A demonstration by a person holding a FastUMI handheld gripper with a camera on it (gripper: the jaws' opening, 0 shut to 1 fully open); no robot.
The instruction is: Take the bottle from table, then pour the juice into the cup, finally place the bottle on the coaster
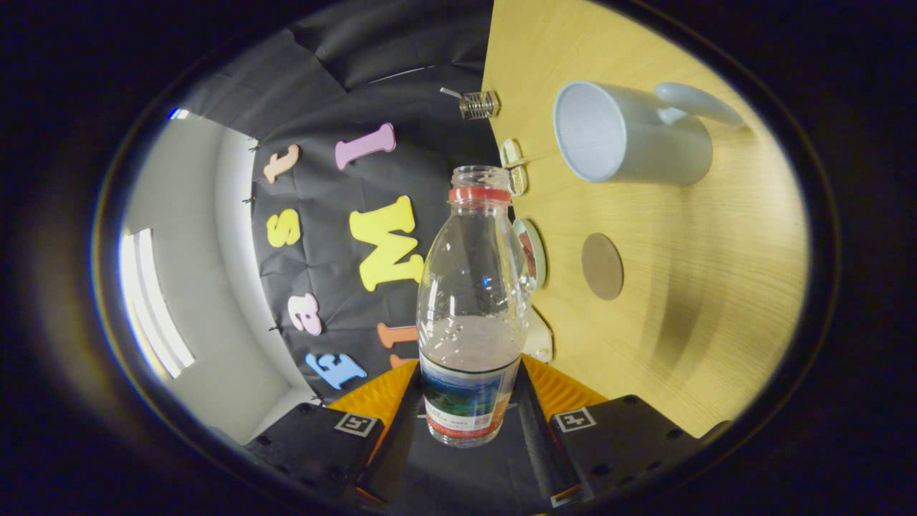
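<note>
My gripper (pixel 469 405) is shut on a clear plastic bottle (pixel 471 308), its orange fingers (pixel 555 390) pressing on both sides of the labelled lower part. The bottle has no cap, a red ring at its neck and a little liquid low inside. The view is rolled, so the wooden table (pixel 716 301) stands on edge to the right of the bottle. A pale grey mug (pixel 627 132) stands on that table, its open mouth facing the bottle's neck, some way off from it. A round brown coaster (pixel 602 266) lies on the table between the mug and my fingers.
A small round dish (pixel 531 252) sits just behind the bottle at the table's far edge. Small cream pieces (pixel 513 166) and a clear glass item (pixel 478 104) lie along that same edge. The black cloth wall hangs beyond.
</note>
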